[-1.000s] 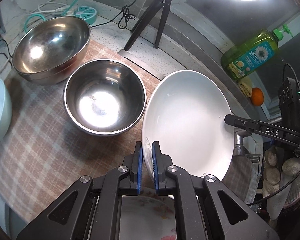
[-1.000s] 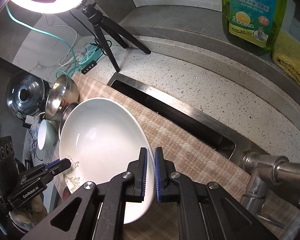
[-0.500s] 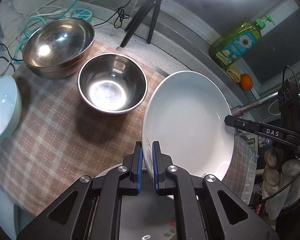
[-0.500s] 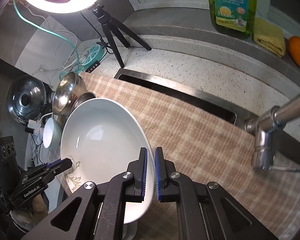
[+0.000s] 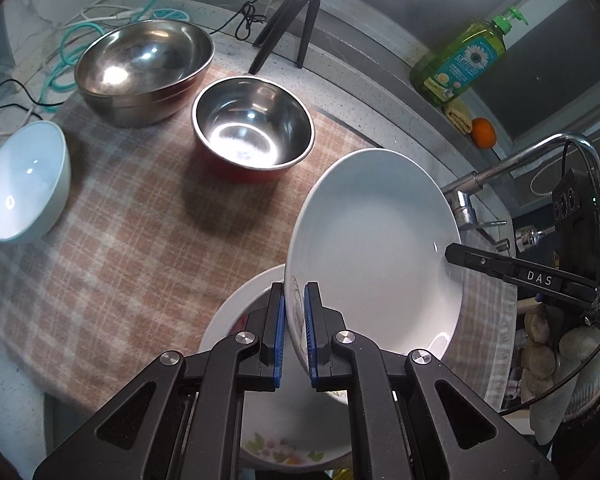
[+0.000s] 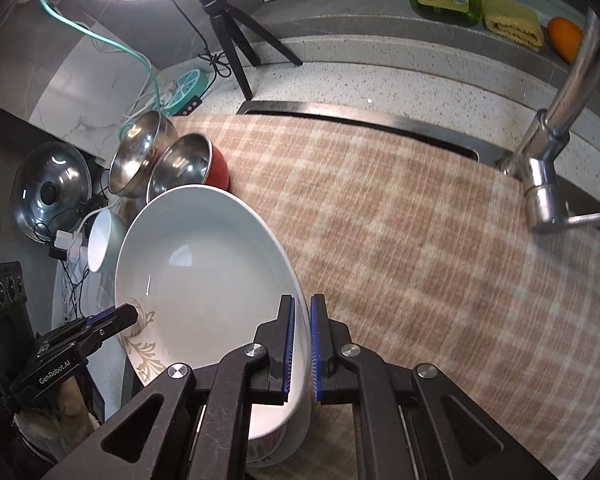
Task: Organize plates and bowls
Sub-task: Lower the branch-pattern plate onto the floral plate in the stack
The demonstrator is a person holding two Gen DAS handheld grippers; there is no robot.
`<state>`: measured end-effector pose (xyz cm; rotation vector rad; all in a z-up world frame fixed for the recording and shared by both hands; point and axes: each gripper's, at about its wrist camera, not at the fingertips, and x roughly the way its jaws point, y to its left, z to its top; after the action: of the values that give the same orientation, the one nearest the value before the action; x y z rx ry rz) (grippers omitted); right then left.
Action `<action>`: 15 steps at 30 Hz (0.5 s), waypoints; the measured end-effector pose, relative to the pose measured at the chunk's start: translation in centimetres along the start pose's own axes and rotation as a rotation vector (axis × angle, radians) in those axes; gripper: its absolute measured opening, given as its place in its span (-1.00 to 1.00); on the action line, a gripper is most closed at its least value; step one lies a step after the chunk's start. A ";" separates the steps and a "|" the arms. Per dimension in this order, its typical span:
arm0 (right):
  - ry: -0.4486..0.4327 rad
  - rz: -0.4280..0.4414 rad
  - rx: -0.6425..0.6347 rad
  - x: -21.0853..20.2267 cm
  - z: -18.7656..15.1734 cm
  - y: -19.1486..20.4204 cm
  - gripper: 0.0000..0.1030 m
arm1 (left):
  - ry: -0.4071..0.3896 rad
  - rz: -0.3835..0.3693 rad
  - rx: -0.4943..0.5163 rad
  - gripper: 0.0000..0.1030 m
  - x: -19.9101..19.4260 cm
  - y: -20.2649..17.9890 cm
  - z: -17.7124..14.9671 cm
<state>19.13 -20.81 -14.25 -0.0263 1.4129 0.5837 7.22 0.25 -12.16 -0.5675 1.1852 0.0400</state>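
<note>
a: where was the white plate (image 5: 374, 248)?

b: in the left wrist view it sat right of centre, tilted and held off the checked cloth (image 5: 112, 248). the left gripper (image 5: 295, 328) was clamped on its near rim, and the right gripper (image 5: 452, 251) pinched the far rim from the right edge of the frame.

a: and from the other side?

b: the same plate (image 6: 208, 276) filled the lower left of the right wrist view. the right gripper (image 6: 302, 344) was clenched on its rim and the left gripper (image 6: 130, 314) gripped the opposite edge. nothing lay in the plate.

a: anything under it?

b: a flowered plate (image 5: 276, 444) at the bottom centre of the left view, partly covered; whether they touched i couldn't tell.

a: the bowls?

b: all empty. a big steel bowl (image 5: 144, 68) in the upper left, a smaller steel bowl (image 5: 254, 128) just right of it, and a white bowl (image 5: 24, 186) at the left edge, all on the cloth.
</note>
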 end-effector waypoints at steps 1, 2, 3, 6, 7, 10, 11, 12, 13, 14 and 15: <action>0.002 -0.001 0.001 0.1 -0.4 0.2 -0.86 | 0.002 0.000 0.002 -0.86 -0.1 0.3 -0.3; 0.005 -0.002 0.002 0.2 -0.7 0.4 -0.86 | 0.004 -0.001 0.002 -0.86 -0.2 0.5 -0.5; 0.008 -0.002 0.004 0.4 -1.1 0.6 -0.85 | 0.006 -0.001 0.003 -0.86 -0.3 0.7 -0.7; 0.014 -0.004 0.009 0.7 -2.1 1.1 -0.85 | 0.013 0.000 0.010 -0.86 -0.6 1.3 -1.2; 0.017 -0.005 0.010 0.9 -2.5 1.2 -0.85 | 0.016 -0.001 0.010 -0.86 -0.7 1.5 -1.4; 0.022 -0.003 0.017 1.1 -3.5 1.7 -0.86 | 0.024 -0.003 0.010 -0.86 -0.8 2.1 -1.9; 0.023 -0.001 0.019 1.2 -3.7 1.7 -0.85 | 0.026 -0.003 0.011 -0.86 -0.9 2.2 -2.0; 0.024 0.000 0.022 1.3 -4.0 1.8 -0.85 | 0.028 -0.003 0.013 -0.86 -0.9 2.4 -2.2; 0.026 0.000 0.024 1.4 -4.3 1.9 -0.86 | 0.031 -0.002 0.015 -0.86 -1.0 2.5 -2.4; 0.028 0.000 0.026 1.5 -4.6 2.0 -0.86 | 0.034 -0.001 0.016 -0.86 -1.0 2.6 -2.5; 0.029 0.000 0.029 1.6 -4.8 2.1 -0.85 | 0.036 -0.001 0.017 -0.86 -1.0 2.7 -2.6</action>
<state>13.93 -20.14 -15.92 -0.0112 1.4489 0.5648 3.71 1.68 -13.02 -0.5560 1.2193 0.0195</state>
